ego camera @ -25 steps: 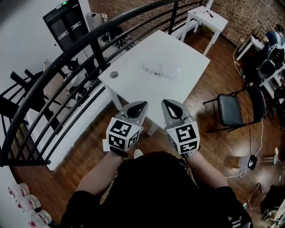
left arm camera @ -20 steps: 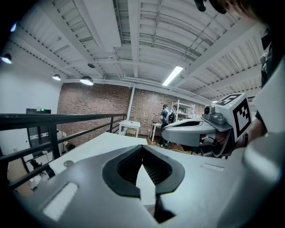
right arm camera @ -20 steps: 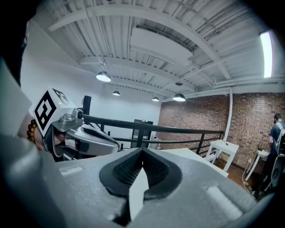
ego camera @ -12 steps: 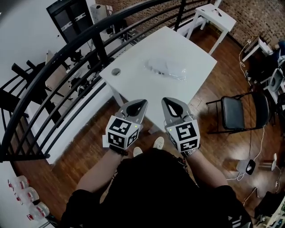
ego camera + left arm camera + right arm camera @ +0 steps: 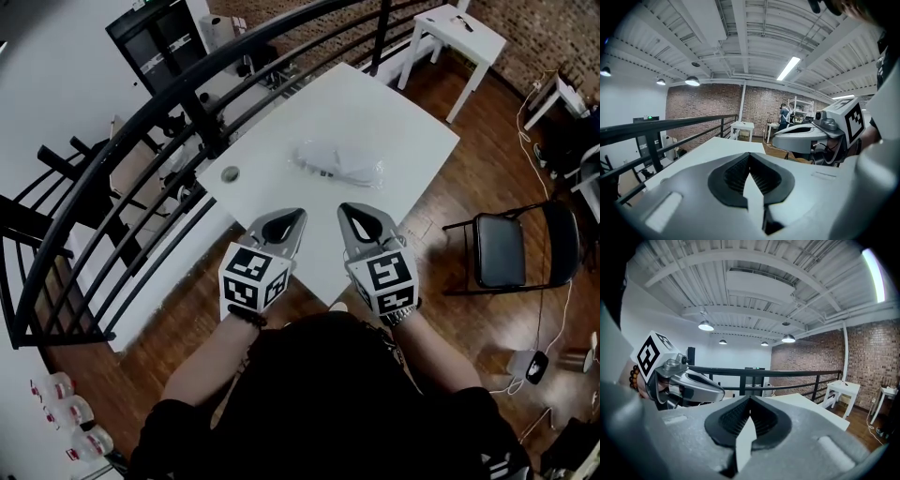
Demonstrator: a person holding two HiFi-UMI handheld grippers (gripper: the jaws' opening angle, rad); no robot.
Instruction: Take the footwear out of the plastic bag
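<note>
One plastic bag (image 5: 336,162) on table (image 5: 375,98); two closed grippers (image 5: 298,216) (image 5: 343,209).

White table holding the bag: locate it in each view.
Head view: white table, centre, upper half.
Left gripper view: left of centre, mid-height.
Right gripper view: right of centre, lower half.
Shared landmark: black railing behind the table.

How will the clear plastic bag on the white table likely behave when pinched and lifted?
The plastic bag looks thin and crumpled, so probably floppy, sagging around its contents. It lies low on the smooth table, so a push would likely slide it, not roll it.
</note>
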